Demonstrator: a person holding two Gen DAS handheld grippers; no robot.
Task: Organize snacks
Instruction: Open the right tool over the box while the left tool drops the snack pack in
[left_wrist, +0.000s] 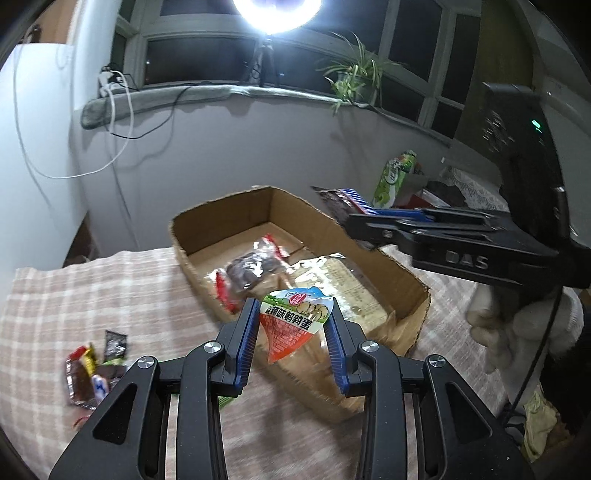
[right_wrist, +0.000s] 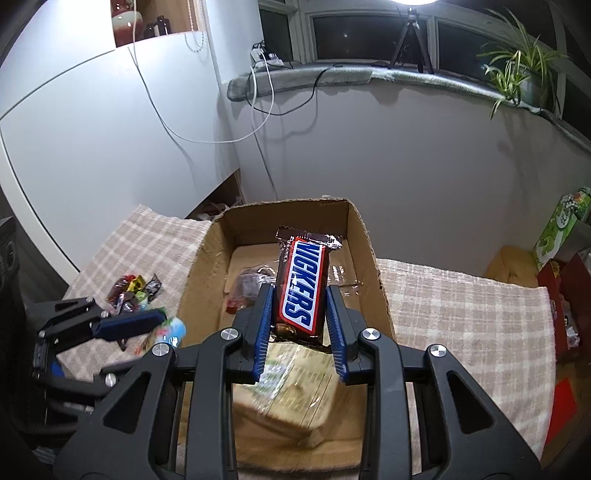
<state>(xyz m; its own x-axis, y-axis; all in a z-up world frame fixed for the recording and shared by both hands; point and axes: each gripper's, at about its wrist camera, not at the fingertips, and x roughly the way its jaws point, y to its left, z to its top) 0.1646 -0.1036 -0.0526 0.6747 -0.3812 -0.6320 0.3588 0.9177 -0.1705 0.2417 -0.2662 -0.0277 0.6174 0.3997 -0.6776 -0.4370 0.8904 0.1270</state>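
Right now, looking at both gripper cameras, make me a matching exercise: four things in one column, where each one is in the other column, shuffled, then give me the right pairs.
Things:
1. Snickers bar
2. quail egg packet
3. red-ended clear packet
4. pile of small candies

Places:
A. on the checked cloth, outside the box
B. lying inside the cardboard box
C. between the fingers of the left gripper
D. between the fingers of the right gripper

Pairs: 1-D, 2-C, 3-B, 4-A
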